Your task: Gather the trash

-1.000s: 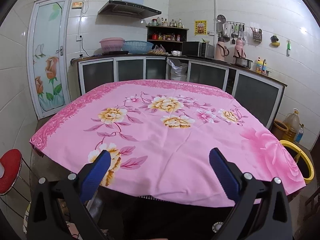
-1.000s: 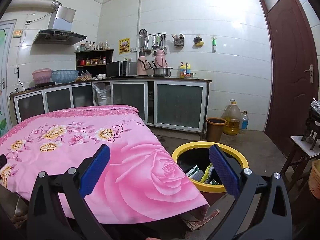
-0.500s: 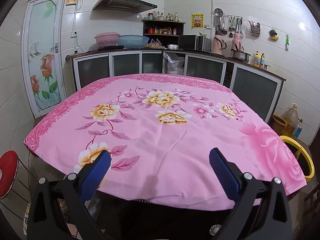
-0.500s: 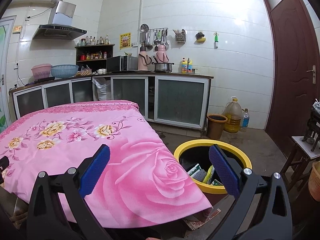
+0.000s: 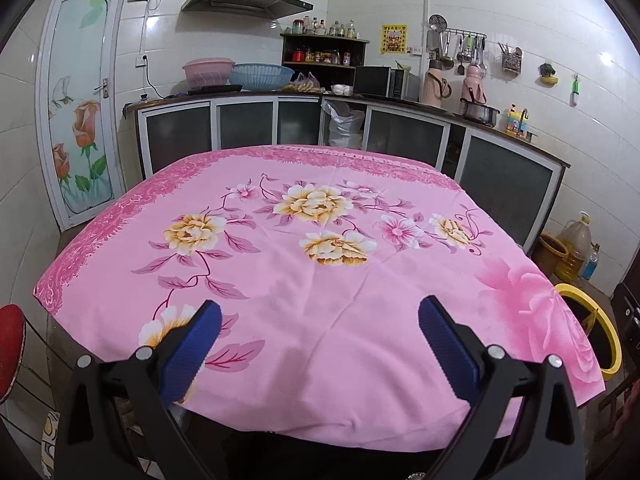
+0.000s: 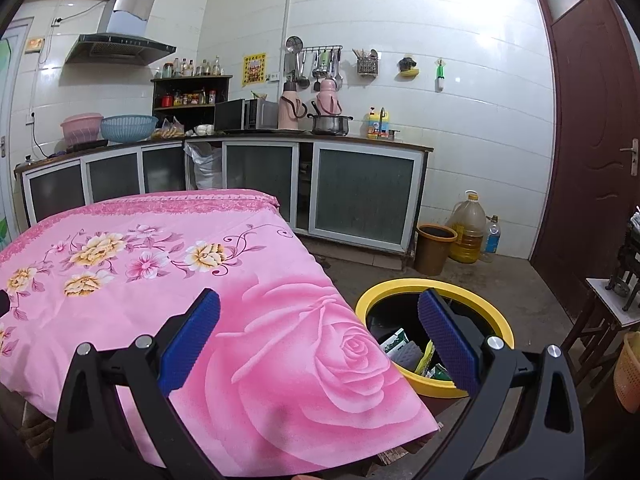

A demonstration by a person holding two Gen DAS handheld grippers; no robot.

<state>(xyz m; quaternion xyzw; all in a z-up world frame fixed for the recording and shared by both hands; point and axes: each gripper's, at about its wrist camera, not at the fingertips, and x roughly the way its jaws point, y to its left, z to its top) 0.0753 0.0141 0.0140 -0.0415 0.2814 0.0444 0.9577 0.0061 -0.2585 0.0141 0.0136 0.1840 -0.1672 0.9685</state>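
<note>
A yellow-rimmed bin (image 6: 490, 316) stands on the floor beside the table's right corner, with cartons and wrappers (image 6: 404, 350) lying inside. Its rim (image 5: 610, 336) shows at the right edge of the left wrist view. My right gripper (image 6: 319, 338) is open and holds nothing, hovering over the table's near right corner, its right finger in front of the bin. My left gripper (image 5: 320, 346) is open and holds nothing, above the near edge of the pink floral tablecloth (image 5: 304, 248). No loose trash shows on the cloth.
Kitchen cabinets (image 6: 360, 196) run along the far wall behind the table. A brown bucket (image 6: 434, 248), an oil jug (image 6: 468, 232) and a bottle stand on the floor by the dark door (image 6: 592, 140). A red stool (image 5: 10, 344) sits at the left, a small side table (image 6: 612, 308) at the right.
Both views have shifted slightly: the left gripper has moved forward and risen over the table edge, the right has turned a little toward the bin. Both stayed open.
</note>
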